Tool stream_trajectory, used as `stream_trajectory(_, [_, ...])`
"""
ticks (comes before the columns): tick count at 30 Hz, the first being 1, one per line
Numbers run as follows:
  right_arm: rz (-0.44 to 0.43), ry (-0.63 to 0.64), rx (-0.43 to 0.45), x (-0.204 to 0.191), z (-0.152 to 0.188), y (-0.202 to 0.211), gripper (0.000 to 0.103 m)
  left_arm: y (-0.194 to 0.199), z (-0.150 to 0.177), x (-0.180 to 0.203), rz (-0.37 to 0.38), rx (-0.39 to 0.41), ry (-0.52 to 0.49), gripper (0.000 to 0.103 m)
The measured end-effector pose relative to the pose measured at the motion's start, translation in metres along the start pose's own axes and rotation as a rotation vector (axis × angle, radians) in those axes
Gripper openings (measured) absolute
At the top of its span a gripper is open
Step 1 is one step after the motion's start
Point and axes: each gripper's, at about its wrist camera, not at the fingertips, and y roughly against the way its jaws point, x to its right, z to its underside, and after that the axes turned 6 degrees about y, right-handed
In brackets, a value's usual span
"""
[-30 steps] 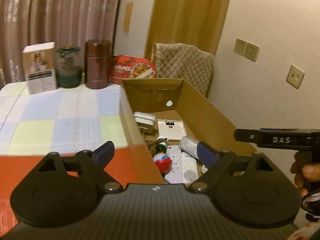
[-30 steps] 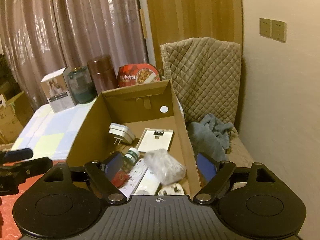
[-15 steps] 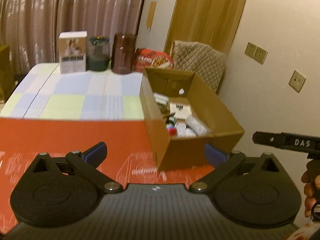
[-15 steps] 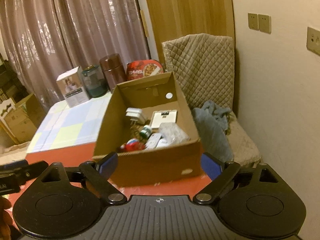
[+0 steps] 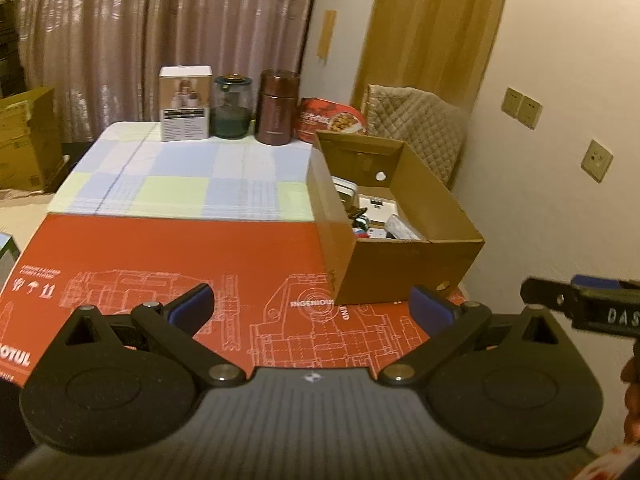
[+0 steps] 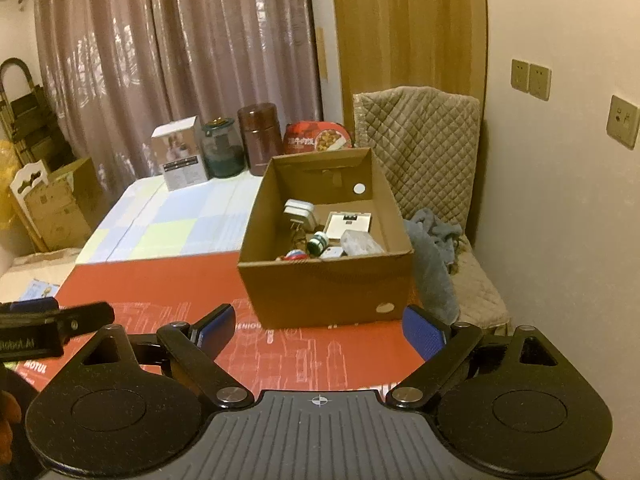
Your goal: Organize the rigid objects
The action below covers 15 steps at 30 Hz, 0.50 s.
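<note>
Red printed mat (image 5: 168, 256) across the lower frame, open brown cardboard box (image 6: 324, 284) at centre right holding white plug adapter (image 6: 299, 214), flat white card (image 6: 349, 223), small green bottle (image 6: 318, 241), left gripper (image 5: 310, 308) and right gripper (image 6: 316, 330) both spread wide, holding nothing.

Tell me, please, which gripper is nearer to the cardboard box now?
Right, only slightly. The right gripper faces the cardboard box head-on, its front wall just beyond the open fingertips. The left gripper sits to the box's left, over the red mat.
</note>
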Motion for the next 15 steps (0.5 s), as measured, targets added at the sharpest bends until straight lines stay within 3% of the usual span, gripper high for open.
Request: stream_trajectory(15, [-0.002, 0.042, -0.009, -0.024, 0.023, 0.025, 0.088, 0.03, 0.023, 0.004, -0.014, 0.021, -0.014, 0.102])
